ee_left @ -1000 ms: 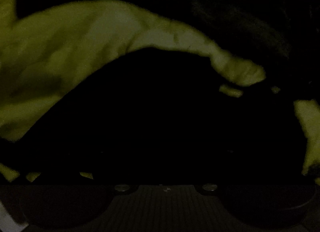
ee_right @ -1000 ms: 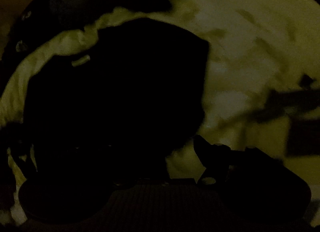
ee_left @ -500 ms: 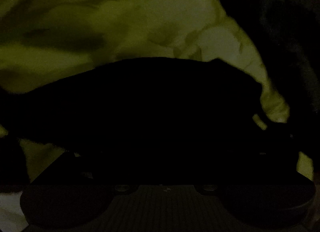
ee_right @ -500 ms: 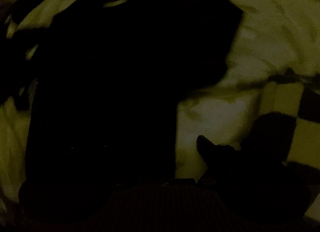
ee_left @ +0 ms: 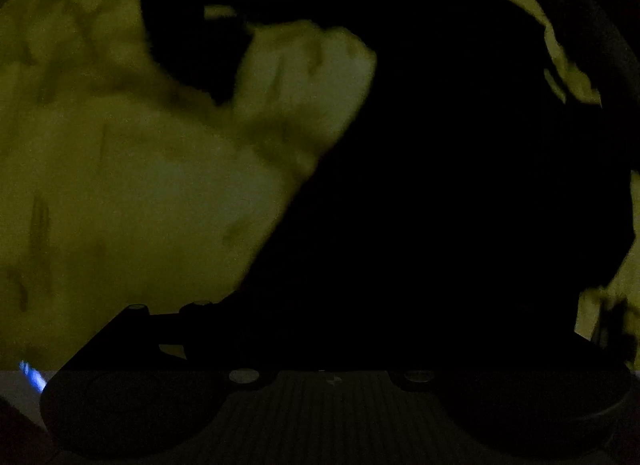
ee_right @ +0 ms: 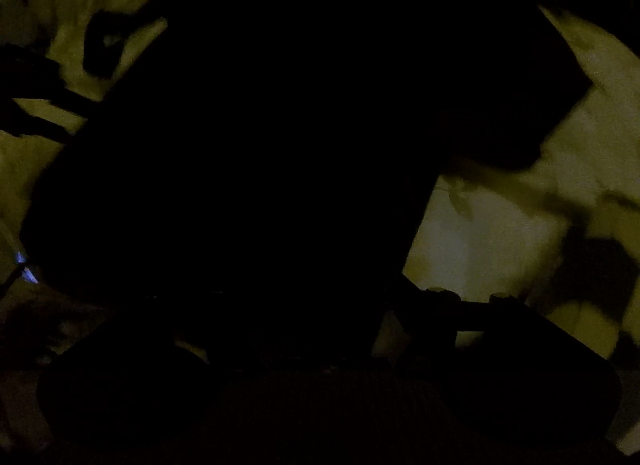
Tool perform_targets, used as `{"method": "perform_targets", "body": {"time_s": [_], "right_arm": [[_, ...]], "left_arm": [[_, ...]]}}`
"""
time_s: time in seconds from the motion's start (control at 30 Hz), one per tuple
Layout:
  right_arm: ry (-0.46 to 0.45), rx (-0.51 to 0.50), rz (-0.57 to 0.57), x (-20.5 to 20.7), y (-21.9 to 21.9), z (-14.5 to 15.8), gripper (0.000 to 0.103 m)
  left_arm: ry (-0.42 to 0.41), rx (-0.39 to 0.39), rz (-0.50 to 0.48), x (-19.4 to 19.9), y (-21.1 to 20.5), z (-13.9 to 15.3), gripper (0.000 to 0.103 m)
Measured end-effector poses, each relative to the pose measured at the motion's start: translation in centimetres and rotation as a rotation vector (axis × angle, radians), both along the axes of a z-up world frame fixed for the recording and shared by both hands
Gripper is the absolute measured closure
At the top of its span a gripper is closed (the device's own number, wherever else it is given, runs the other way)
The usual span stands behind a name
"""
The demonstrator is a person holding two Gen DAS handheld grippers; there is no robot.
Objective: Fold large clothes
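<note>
The scene is very dark. A black garment (ee_left: 460, 185) lies spread on a pale yellowish sheet (ee_left: 140, 205); it fills the right of the left wrist view and one dark sleeve (ee_left: 188, 45) curls at the upper left. In the right wrist view the same garment (ee_right: 260, 145) fills the left and middle. My left gripper (ee_left: 332, 337) and right gripper (ee_right: 320, 329) are black shapes low in their views, merged with the garment's near edge. I cannot make out the jaws or whether they hold cloth.
The wrinkled pale sheet (ee_right: 520, 225) shows around the garment. Dark patches (ee_right: 592, 265) lie on it at the right of the right wrist view. A small blue light (ee_left: 32, 375) glows at the lower left.
Both views have swung over the sheet. The garment now fills more of each view and reaches higher; a sleeve now shows at the upper left of the left view.
</note>
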State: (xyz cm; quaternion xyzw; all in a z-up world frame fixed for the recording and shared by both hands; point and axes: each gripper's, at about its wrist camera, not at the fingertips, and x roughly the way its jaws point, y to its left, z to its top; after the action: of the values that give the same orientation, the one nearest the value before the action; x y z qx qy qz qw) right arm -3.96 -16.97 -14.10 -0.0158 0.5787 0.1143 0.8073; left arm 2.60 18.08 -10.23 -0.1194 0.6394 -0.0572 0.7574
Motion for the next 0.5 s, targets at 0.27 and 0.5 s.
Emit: {"method": "perform_targets", "body": {"time_s": [0.27,0.5], "right_arm": [[0.013,0.041,0.050,-2.3,-0.9,0.7,0.094],[0.069,0.122,0.040,-8.0,-3.3,2.5,0.094]], "left_arm": [[-0.046,0.013,-0.094,-1.7,-2.4,2.3,0.000],[-0.023,0.022,-0.113,-1.8,-3.1,1.7,0.000]]}}
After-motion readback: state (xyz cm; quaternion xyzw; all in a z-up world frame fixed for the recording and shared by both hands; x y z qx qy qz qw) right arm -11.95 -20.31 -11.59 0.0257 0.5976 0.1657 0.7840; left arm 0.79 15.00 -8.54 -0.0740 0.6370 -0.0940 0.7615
